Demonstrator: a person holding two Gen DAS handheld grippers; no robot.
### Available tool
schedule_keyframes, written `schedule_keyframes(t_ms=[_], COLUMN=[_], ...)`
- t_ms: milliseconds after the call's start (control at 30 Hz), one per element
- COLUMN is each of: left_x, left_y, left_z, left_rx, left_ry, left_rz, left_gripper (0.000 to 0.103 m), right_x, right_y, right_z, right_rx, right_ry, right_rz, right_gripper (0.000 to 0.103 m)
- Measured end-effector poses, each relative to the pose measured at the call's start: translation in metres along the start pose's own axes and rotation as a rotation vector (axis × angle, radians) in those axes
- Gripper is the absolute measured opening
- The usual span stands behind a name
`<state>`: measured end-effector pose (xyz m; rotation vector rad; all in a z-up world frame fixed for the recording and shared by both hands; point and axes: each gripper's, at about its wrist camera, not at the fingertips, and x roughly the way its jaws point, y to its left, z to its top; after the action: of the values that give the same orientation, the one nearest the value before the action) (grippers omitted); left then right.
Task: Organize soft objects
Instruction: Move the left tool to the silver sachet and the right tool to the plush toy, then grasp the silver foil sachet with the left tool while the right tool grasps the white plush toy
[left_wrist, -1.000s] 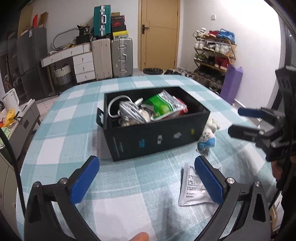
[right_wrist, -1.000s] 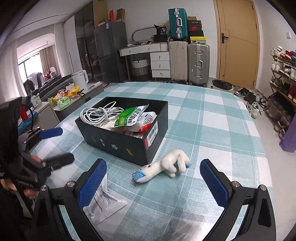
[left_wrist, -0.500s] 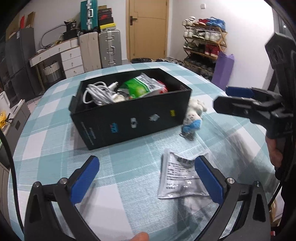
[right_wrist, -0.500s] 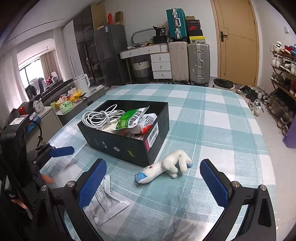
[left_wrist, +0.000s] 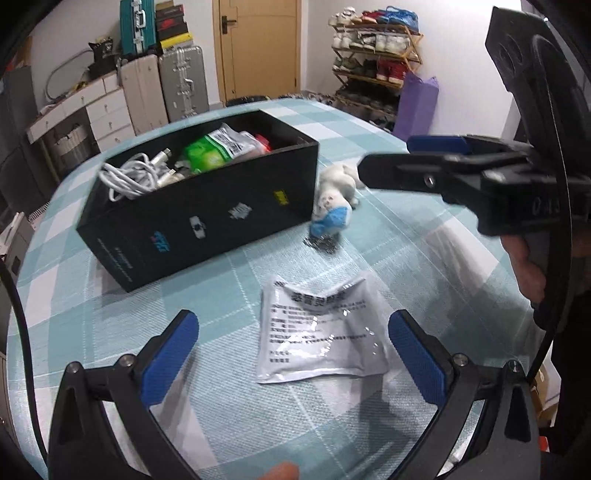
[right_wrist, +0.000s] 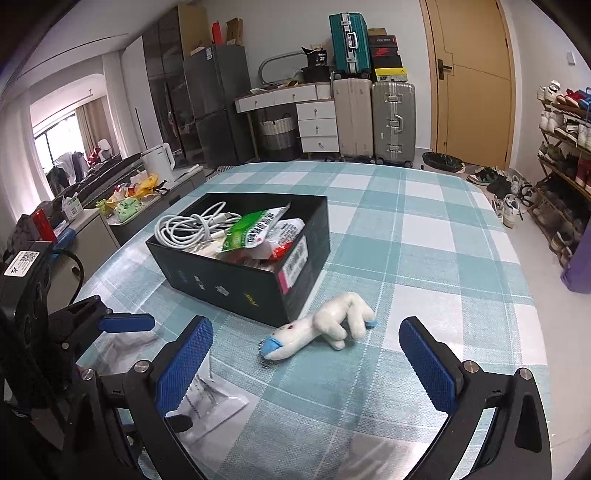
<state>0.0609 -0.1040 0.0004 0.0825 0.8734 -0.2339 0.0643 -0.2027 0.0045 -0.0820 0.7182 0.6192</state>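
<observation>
Box black, already holds cable and snack packs; plush toy beside its corner, foil pouch in front of box. Left gripper wide over pouch, right gripper wide near toy, both empty. Risks: flat pouch slipping from pads; grippers colliding

Bare checked cloth lay open right of my claw; the black box blocked upper left, plush toy centre, silver pouch lower left.
</observation>
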Motion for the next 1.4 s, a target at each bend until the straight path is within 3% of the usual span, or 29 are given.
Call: schedule_keyframes(t_ms=[300, 600, 700, 867, 967, 1067, 1400], left_x=[0.016, 0.021, 0.019, 0.012, 0.008, 0.004, -0.008], left_y=[-0.014, -0.014, -0.016, -0.018, -0.011, -0.001, 0.011], left_z=[0.001, 0.007, 0.008, 0.006, 0.005, 0.003, -0.003], left_rx=[0.045, 0.019, 0.026, 0.063, 0.052, 0.025, -0.002], left_ry=[0.074, 0.098, 0.084, 0.05, 0.044, 0.037, -0.005], left_rz=[-0.001, -0.005, -0.011, -0.038, -0.061, -0.07, -0.034], left_gripper=[0.103, 0.099, 0.092, 0.062, 0.052, 0.047, 0.047], right_x=[-0.001, 0.002, 0.004, 0.008, 0.014, 0.021, 0.031], right_y=[-0.005, -0.007, -0.008, -0.011, -0.015, -0.019, -0.015], right_z=[0.0, -0.001, -0.002, -0.003, -0.005, -0.007, -0.008], right_rx=[0.007, 0.007, 0.011, 0.016, 0.031, 0.049, 0.066], right_ry=[-0.006, 0.007, 0.012, 0.028, 0.053, 0.077, 0.108], right_rz=[-0.013, -0.03, -0.033, -0.048, -0.07, -0.082, -0.059], right_gripper=[0.102, 0.102, 0.102, 0.102, 0.102, 0.102, 0.102])
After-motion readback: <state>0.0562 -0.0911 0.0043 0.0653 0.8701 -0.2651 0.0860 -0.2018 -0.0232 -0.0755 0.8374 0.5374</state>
